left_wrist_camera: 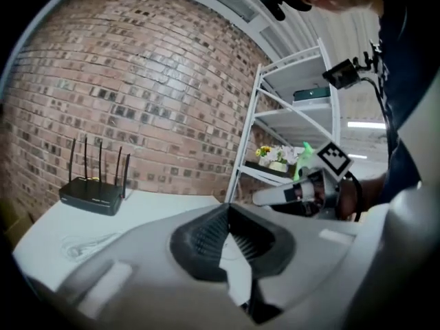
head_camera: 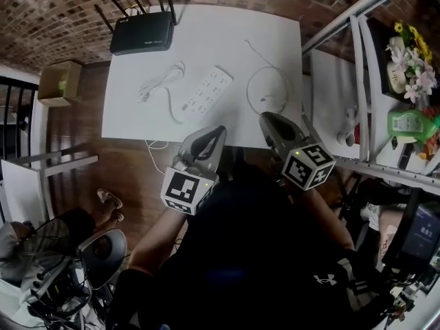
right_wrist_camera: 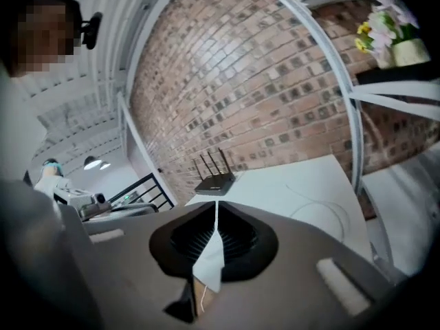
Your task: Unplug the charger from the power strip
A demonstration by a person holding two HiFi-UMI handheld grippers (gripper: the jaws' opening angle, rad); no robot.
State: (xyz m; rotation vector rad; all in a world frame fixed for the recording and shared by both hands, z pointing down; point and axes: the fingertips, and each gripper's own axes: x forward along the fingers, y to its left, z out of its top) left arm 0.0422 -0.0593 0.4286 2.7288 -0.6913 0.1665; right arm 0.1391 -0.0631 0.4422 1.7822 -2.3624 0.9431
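White table [head_camera: 206, 40] with router [head_camera: 141, 33], power strip [head_camera: 207, 89], cables [head_camera: 157, 82]

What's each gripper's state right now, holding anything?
Left gripper: closed, nothing between its jaws.
Right gripper: closed, nothing between its jaws.

Desk [head_camera: 130, 115]: plain white. Strip [head_camera: 206, 90], cord [head_camera: 161, 80] and cable [head_camera: 249, 88] are white too, so low contrast. Router [head_camera: 141, 33]: black. My left hand-held gripper [head_camera: 218, 130] and right hand-held gripper [head_camera: 265, 117]: grey shells, black ribbed pads [left_wrist_camera: 199, 243]. Cubes [head_camera: 187, 190]: white with black square markers. Wall [left_wrist_camera: 137, 81]: red-brown brick, pale mortar. Floor [head_camera: 75, 143]: dark brown wood. Shelf [head_camera: 359, 60]: white frame. Flowers [head_camera: 412, 67]: yellow, pink, white. Bottle [head_camera: 409, 122]: green. Box [head_camera: 60, 82]: tan.
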